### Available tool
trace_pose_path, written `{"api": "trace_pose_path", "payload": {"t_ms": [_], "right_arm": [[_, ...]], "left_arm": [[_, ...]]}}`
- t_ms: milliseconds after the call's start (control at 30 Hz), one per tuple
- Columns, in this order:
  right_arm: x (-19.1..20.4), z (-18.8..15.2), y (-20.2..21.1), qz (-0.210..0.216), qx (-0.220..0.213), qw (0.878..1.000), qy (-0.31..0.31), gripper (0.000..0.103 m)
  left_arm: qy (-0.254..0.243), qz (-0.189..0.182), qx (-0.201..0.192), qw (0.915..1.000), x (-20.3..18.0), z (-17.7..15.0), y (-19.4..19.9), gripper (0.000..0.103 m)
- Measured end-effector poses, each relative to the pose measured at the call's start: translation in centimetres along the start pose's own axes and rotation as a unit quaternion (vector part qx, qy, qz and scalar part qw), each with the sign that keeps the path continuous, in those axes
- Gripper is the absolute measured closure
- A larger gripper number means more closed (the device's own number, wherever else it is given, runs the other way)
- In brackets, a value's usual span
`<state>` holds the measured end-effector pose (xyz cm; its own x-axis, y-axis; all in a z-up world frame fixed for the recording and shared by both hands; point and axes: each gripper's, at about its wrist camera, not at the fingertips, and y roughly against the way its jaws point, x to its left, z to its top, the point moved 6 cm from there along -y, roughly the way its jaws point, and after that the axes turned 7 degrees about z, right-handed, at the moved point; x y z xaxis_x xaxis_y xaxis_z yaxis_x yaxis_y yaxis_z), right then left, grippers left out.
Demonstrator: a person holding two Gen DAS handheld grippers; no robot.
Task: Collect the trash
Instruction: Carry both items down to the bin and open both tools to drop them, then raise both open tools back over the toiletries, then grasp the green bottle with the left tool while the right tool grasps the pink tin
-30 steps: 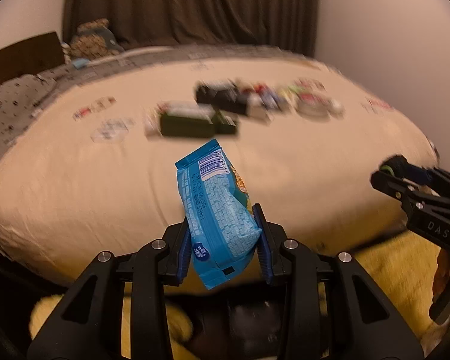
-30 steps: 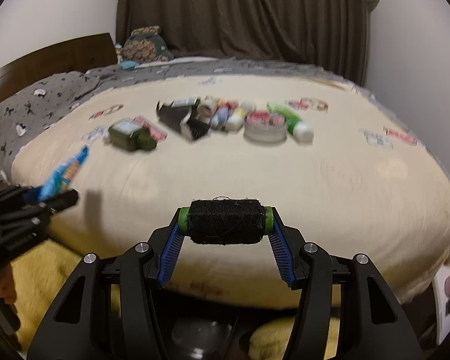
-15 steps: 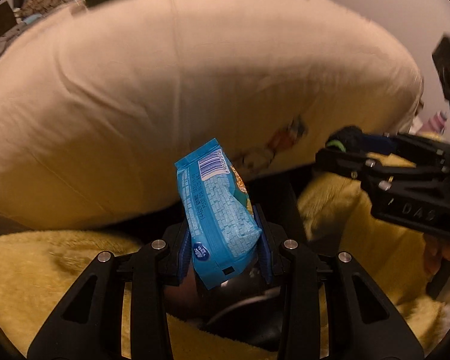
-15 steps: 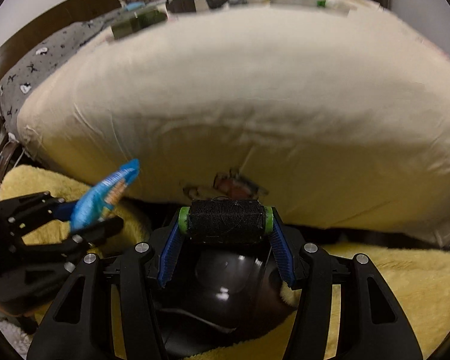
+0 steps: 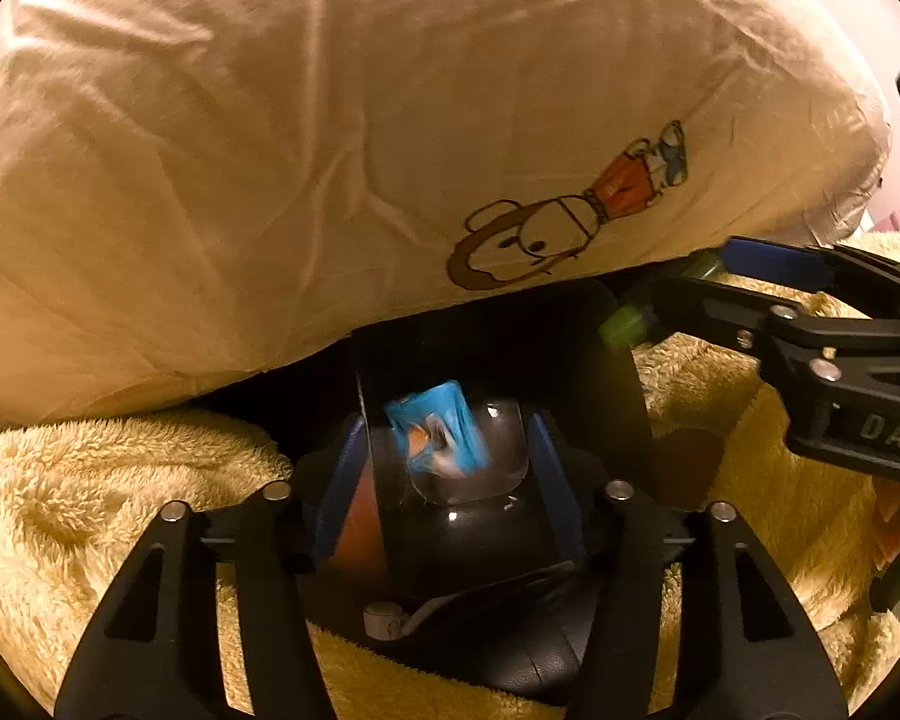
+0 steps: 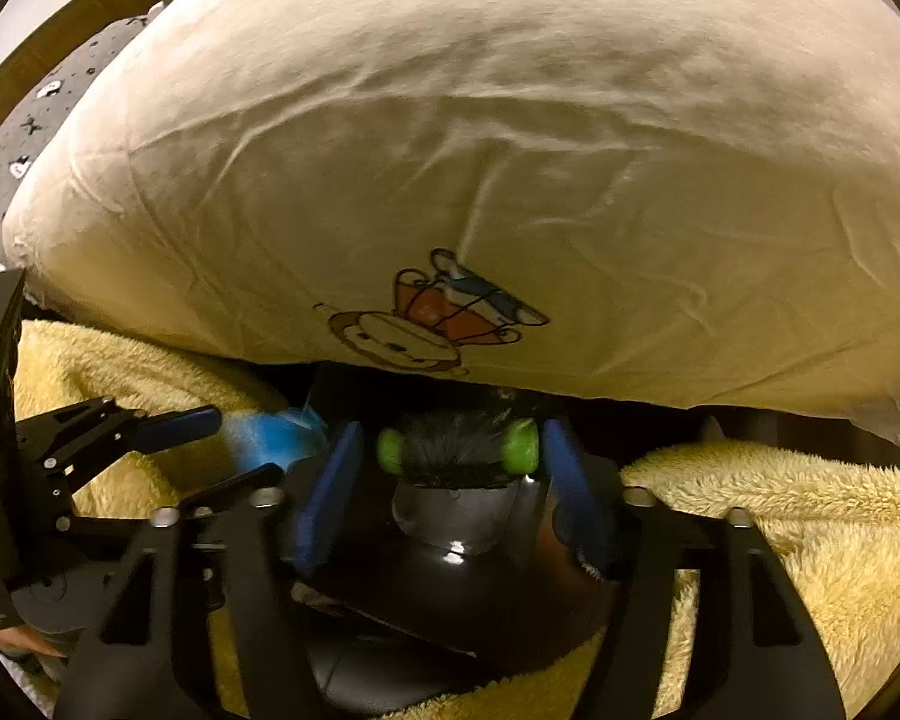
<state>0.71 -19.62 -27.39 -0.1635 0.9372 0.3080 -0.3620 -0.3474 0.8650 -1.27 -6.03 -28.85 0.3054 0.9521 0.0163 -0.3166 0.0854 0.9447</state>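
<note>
Half a second ago the left gripper (image 5: 444, 480) pinched the blue snack packet (image 5: 441, 432); now its fingers are spread, and the packet, blurred, lies loose between them over the black trash bin (image 5: 492, 546). The right gripper (image 6: 456, 480) has also spread, so its blue pads stand clear of the black thread spool (image 6: 457, 450) with green ends, above the bin's opening. "DAS" reads on the right gripper's body. Yellow fleece (image 5: 90, 480) surrounds the bin. Beyond hangs the cream bedsheet (image 5: 330, 150) with a cartoon dog print (image 5: 534, 240).
</note>
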Motion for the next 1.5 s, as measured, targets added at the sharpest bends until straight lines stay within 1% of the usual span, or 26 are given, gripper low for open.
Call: {"api": "trace_pose_path", "payload": {"t_ms": [67,200,333,400,467,567,600,667,767,867,900,933,1000,1033,1067,1167,1300,1500], "right_arm": [[-0.3,0.4,0.2,-0.002,-0.004,1.0,-0.003,0.03],[-0.8,1.1,1.2,-0.006,-0.019,1.0,-0.007,0.03],[-0.9,2.3,3.2,-0.017,-0.053,0.998,-0.003,0.029],[-0.9,3.5,4.8,-0.023,-0.079,0.997,0.004,0.028],[-0.6,4.6,6.6,-0.028,-0.109,0.994,0.014,0.027],[0.0,6.1,8.6,-0.034,-0.139,0.989,0.034,0.026],[0.0,6.8,9.3,-0.037,-0.151,0.987,0.041,0.026],[-0.2,8.2,10.3,-0.044,-0.17,0.983,0.049,0.025],[-1.1,10.5,11.6,-0.053,-0.195,0.978,0.049,0.025],[-1.5,13.2,11.7,-0.053,-0.202,0.977,0.038,0.025],[-1.8,13.8,11.3,-0.052,-0.202,0.977,0.037,0.025],[-1.9,14.9,10.9,-0.052,-0.199,0.978,0.038,0.024],[-2.0,15.9,10.5,-0.054,-0.195,0.978,0.042,0.018],[-2.2,16.4,10.4,-0.057,-0.195,0.978,0.043,0.015],[-2.3,16.9,10.2,-0.059,-0.196,0.978,0.042,0.015],[-3.0,18.6,9.2,-0.048,-0.192,0.98,0.03,0.015],[-3.5,20.7,8.0,-0.044,-0.186,0.981,0.021,0.015],[-4.1,23.1,6.9,-0.035,-0.181,0.983,0.009,0.015]], "left_arm": [[0.004,0.009,-0.003,0.9999,0.3,0.4,-0.3,0.045],[0.004,0.025,-0.016,0.9996,1.1,0.8,0.7,0.041],[0.002,0.038,-0.043,0.9984,2.0,1.6,2.9,0.036],[0.007,0.042,-0.062,0.9972,2.6,2.4,4.5,0.035],[0.015,0.046,-0.09,0.9948,3.6,3.3,6.4,0.034],[0.023,0.053,-0.123,0.9907,4.9,4.5,8.7,0.029],[0.027,0.058,-0.138,0.9884,5.5,5.1,9.5,0.026],[0.034,0.07,-0.16,0.984,6.8,6.3,10.8,0.025],[0.043,0.078,-0.177,0.9801,8.1,8.0,12.1,0.024],[0.052,0.078,-0.199,0.9755,8.8,10.0,12.9,0.022],[0.054,0.075,-0.203,0.9747,8.4,10.6,13.3,0.021],[0.058,0.067,-0.209,0.974,8.5,11.3,13.4,0.02],[0.07,0.049,-0.214,0.9731,8.8,13.0,13.4,0.019],[0.073,0.046,-0.215,0.9728,8.8,13.3,13.0,0.019],[0.078,0.046,-0.214,0.9726,9.0,14.2,12.8,0.019],[0.082,0.051,-0.213,0.9722,9.1,15.4,12.0,0.018],[0.086,0.03,-0.216,0.9721,8.3,17.6,11.7,0.011],[0.105,0.031,-0.208,0.972,8.4,20.3,10.3,0.01]]}}
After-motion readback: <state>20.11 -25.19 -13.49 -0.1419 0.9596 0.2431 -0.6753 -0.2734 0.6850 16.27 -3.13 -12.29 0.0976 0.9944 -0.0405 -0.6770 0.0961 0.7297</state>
